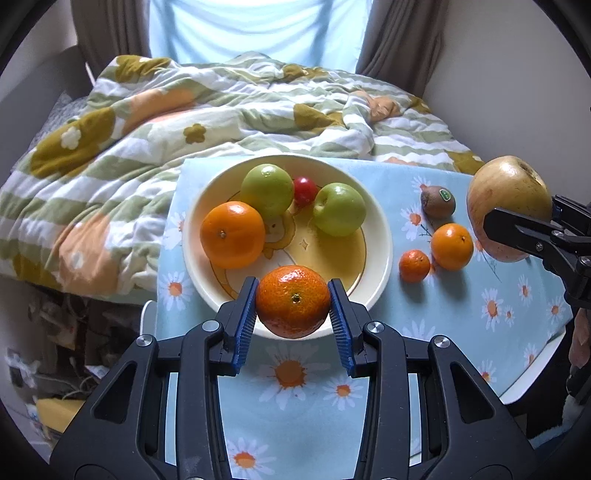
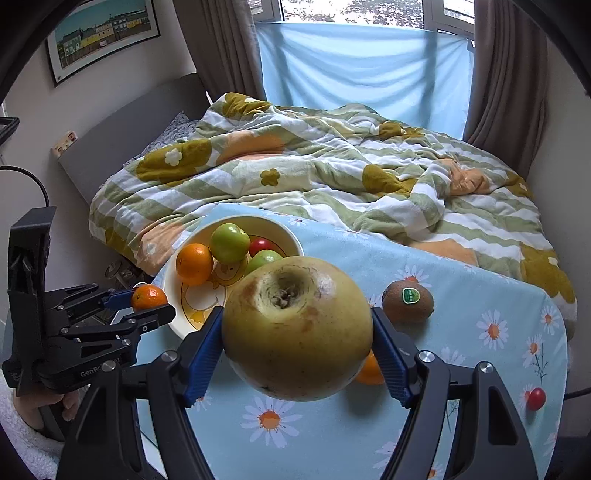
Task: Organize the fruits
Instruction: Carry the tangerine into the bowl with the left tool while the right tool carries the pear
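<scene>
Over the bowl's [image 1: 382, 236] near rim, the left gripper [image 1: 293, 302] pinches a mandarin [image 1: 293, 301] — likely to drop in — while the right gripper [image 2: 297, 332] clamps a yellow apple [image 2: 297, 328] aloft, waiting.

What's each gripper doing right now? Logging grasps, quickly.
Left gripper: shut on the mandarin.
Right gripper: shut on the large yellow apple.

Light: soft daylight from the window [image 2: 351, 11] behind the blue sheet [image 2: 365, 70].
Shadows: faint, falling toward the camera beside fruit.
Glare: small highlights on the bowl [image 1: 380, 236].
Edges: fisheye bending, black corners.
Focus: mostly sharp.
</scene>
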Tool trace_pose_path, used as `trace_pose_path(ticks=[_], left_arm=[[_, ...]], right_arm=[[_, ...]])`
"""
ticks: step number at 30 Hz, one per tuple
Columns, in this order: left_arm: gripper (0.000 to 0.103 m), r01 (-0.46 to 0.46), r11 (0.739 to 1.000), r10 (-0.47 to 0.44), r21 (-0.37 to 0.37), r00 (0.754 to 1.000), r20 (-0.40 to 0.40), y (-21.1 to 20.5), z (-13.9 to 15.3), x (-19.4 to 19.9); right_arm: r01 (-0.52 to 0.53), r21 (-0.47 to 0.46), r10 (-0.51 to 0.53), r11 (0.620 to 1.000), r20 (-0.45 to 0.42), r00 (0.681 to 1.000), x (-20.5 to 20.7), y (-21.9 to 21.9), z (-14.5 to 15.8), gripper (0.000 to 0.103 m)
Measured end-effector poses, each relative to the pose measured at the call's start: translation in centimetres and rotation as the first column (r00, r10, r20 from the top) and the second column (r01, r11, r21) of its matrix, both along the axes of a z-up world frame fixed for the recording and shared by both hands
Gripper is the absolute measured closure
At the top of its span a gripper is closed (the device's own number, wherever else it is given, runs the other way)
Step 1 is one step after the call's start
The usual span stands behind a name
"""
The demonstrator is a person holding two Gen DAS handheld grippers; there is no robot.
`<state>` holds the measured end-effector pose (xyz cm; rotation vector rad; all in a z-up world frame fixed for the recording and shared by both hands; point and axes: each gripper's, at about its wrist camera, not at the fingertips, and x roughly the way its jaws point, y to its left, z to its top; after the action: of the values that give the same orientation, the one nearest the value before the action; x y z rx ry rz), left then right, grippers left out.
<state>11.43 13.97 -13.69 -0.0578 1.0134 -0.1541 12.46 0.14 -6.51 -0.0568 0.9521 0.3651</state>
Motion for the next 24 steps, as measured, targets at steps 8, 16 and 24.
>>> trace_pose_path(ticks=[8, 16, 24], left_arm=[[0.059, 0.099, 0.995, -0.099, 0.02, 0.995, -0.005, 1.4, -2.0, 2.0], [0.059, 0.148, 0.989, -0.146, 0.03, 0.988, -0.054, 1.4, -3.7, 3.1], [0.0, 0.123, 0.992, -0.123, 0.012, 0.992, -0.035, 1.6, -3.0, 2.1]], right_arm=[[0.096, -0.001, -0.096, 0.995, -0.015, 0.995, -0.1, 2.0, -1.3, 0.032], [0.17, 0.002, -0.17, 0.985, -0.027, 0.985, -0.6, 2.3, -1.6, 0.032], [0.183, -0.016, -0.183, 0.983, -0.037, 0.982, -1.1, 1.2, -1.1, 0.032]])
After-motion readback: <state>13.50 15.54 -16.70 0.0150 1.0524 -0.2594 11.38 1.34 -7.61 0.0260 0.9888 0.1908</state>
